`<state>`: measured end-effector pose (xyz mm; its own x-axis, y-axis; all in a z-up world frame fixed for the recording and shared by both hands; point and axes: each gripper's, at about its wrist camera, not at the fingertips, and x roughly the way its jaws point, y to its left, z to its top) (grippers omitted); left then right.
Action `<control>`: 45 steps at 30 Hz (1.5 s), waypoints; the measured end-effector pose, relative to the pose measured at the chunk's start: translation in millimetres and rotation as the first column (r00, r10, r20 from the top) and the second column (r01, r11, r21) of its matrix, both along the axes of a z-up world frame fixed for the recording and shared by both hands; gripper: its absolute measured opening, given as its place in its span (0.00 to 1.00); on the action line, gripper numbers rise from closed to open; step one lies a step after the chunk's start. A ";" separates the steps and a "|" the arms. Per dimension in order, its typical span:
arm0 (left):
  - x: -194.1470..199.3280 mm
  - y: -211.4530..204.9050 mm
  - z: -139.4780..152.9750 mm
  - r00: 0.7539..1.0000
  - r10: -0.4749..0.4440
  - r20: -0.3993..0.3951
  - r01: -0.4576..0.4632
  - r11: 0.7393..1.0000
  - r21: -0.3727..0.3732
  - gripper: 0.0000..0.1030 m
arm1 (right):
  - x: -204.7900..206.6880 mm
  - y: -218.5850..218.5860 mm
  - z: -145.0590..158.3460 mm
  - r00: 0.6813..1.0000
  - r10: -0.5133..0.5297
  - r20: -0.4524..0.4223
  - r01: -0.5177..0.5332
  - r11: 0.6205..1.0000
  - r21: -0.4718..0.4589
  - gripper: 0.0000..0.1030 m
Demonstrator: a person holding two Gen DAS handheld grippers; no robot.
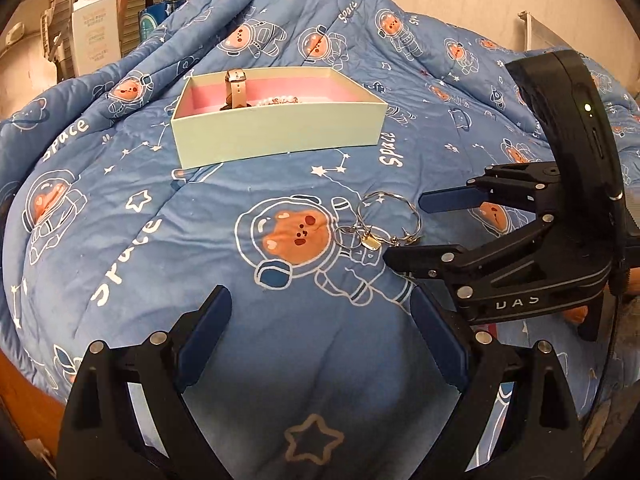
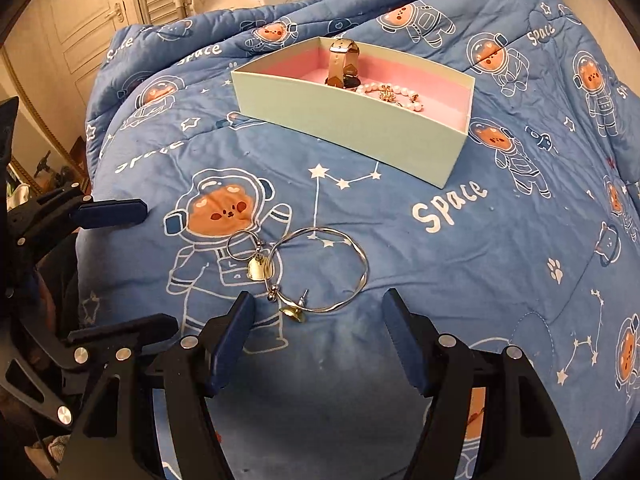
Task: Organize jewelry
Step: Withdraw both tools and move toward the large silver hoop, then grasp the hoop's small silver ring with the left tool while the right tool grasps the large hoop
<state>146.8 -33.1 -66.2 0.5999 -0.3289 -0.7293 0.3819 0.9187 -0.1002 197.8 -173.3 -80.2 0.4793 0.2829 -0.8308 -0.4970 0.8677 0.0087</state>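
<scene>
A pale green box [image 1: 276, 132] with a pink lining sits on the blue quilt; it also shows in the right wrist view [image 2: 352, 128]. In it are a watch [image 2: 343, 65] and a pearl bracelet [image 2: 394, 94]. A silver twisted bangle [image 2: 320, 268], a small ring with a gold charm [image 2: 256, 266] and a stud earring [image 2: 294, 310] lie on the quilt in front of the box. My right gripper [image 2: 318, 316] is open, its fingertips either side of the earring and bangle edge. My left gripper [image 1: 320, 310] is open and empty, left of and below the bangle [image 1: 390, 216].
The quilt [image 1: 160, 240] with astronaut bears covers the whole surface and rises in folds behind the box. A white carton [image 1: 96, 28] and shelves stand at the back left. A door [image 2: 80, 20] is at far left in the right wrist view.
</scene>
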 end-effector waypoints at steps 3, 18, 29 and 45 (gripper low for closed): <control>-0.2 -0.7 -2.0 1.000 -0.002 -0.003 0.002 1.000 0.000 0.87 | 4.9 1.4 -1.1 1.000 0.001 -0.008 -0.001 1.000 0.013 0.55; 19.9 -7.3 -4.6 1.000 -0.012 0.004 0.012 1.000 0.014 0.48 | 8.2 -8.7 21.9 0.999 -0.034 0.017 0.032 0.996 0.087 0.51; 41.8 -25.5 -9.0 0.997 -0.075 0.000 0.075 0.996 0.040 0.35 | 9.5 -25.1 30.5 0.996 -0.085 0.019 0.083 0.991 0.106 0.51; 37.6 -29.1 -4.3 0.994 -0.109 0.009 0.109 0.994 -0.006 0.19 | 10.5 -31.1 28.2 0.994 -0.111 0.002 0.110 0.987 0.117 0.51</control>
<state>184.4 -62.3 -70.5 0.5665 -0.3972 -0.7220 0.4806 0.8710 -0.1020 208.3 -204.3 -52.0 0.5199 0.3226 -0.7910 -0.3983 0.9107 0.1096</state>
